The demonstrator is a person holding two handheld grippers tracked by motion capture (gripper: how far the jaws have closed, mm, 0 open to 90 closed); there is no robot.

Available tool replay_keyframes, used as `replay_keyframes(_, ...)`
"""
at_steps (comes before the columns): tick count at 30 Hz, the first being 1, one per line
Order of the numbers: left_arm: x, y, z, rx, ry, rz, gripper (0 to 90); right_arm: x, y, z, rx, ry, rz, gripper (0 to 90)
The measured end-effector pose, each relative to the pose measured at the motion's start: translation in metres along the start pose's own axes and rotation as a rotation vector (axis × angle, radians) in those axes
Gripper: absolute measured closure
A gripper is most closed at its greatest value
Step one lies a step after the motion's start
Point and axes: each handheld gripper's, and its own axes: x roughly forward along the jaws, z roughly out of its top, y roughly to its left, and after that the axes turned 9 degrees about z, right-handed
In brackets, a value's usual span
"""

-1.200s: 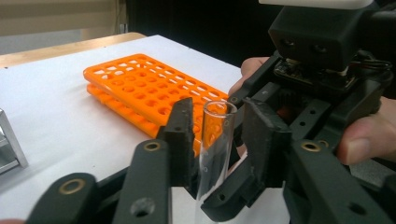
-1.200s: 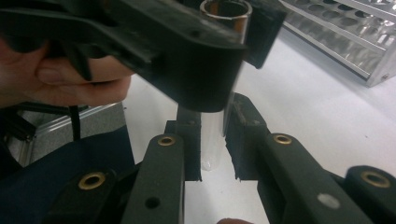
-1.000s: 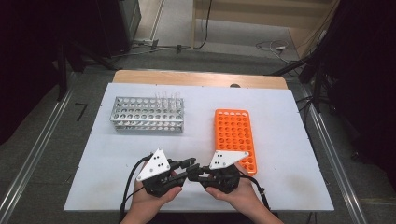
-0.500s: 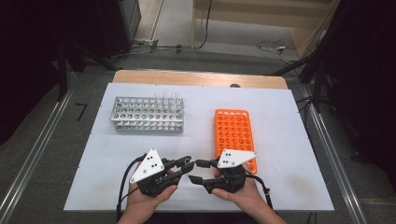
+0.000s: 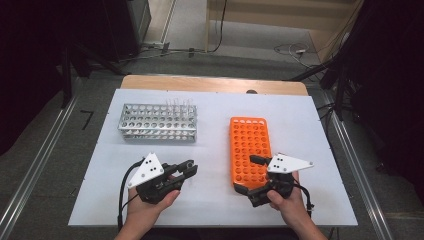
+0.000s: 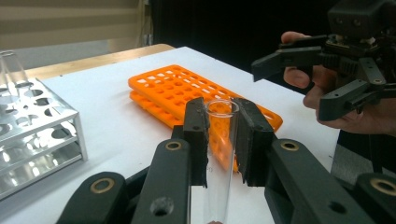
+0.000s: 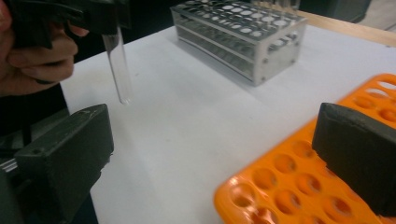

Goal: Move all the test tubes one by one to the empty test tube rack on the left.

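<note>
My left gripper (image 5: 189,168) is shut on a clear glass test tube (image 6: 219,140), which stands upright between its jaws with the rim just above them. The same tube (image 7: 119,70) hangs from that gripper at the top left of the right gripper view. My right gripper (image 5: 248,175) is open at the near end of the orange tube rack (image 5: 250,145). Its jaws have just been opening and nothing is between them. In the left gripper view the right gripper (image 6: 289,88) is off to the right, apart from the tube.
A metal tube rack (image 5: 157,122) with a few glass tubes at its back stands at the far left of the white table (image 5: 210,105). The orange rack's holes look empty. Dark floor and cables surround the table.
The right gripper has let go at the middle, opened wide and moved right to the orange rack's near end. The left gripper keeps the tube and has shifted slightly left.
</note>
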Motion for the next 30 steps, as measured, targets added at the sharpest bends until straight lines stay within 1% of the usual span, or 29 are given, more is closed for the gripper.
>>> replay_keyframes(2, 0.000, 0.004, 0.002, 0.000, -0.004, 0.010, 75.8, -0.007, -0.004, -0.004, 0.007, 0.001, -0.016, 0.0)
replay_keyframes(4, -0.001, 0.008, 0.005, -0.008, -0.011, 0.015, 75.8, -0.014, -0.009, -0.008, 0.012, 0.002, -0.034, 0.0)
replay_keyframes(8, -0.002, 0.017, 0.011, -0.009, -0.026, 0.040, 75.8, -0.026, -0.015, -0.015, 0.024, -0.003, -0.061, 0.0)
replay_keyframes(14, -0.001, 0.033, 0.020, -0.008, -0.032, 0.086, 75.8, -0.043, -0.024, -0.028, 0.033, -0.003, -0.110, 0.0)
replay_keyframes(16, 0.001, 0.039, 0.023, 0.001, -0.032, 0.102, 75.8, -0.049, -0.027, -0.032, 0.044, -0.001, -0.124, 0.0)
replay_keyframes(17, 0.002, 0.042, 0.025, -0.001, -0.033, 0.113, 75.8, -0.052, -0.028, -0.034, 0.048, 0.000, -0.131, 0.0)
replay_keyframes(19, 0.004, 0.048, 0.029, 0.018, -0.030, 0.138, 75.8, -0.058, -0.030, -0.038, 0.058, 0.002, -0.139, 0.0)
replay_keyframes(25, 0.015, 0.067, 0.035, 0.022, -0.024, 0.184, 75.8, -0.074, -0.035, -0.054, 0.086, 0.012, -0.165, 0.0)
replay_keyframes(30, 0.026, 0.085, 0.042, 0.006, -0.032, 0.215, 75.8, -0.086, -0.040, -0.064, 0.106, 0.013, -0.191, 0.0)
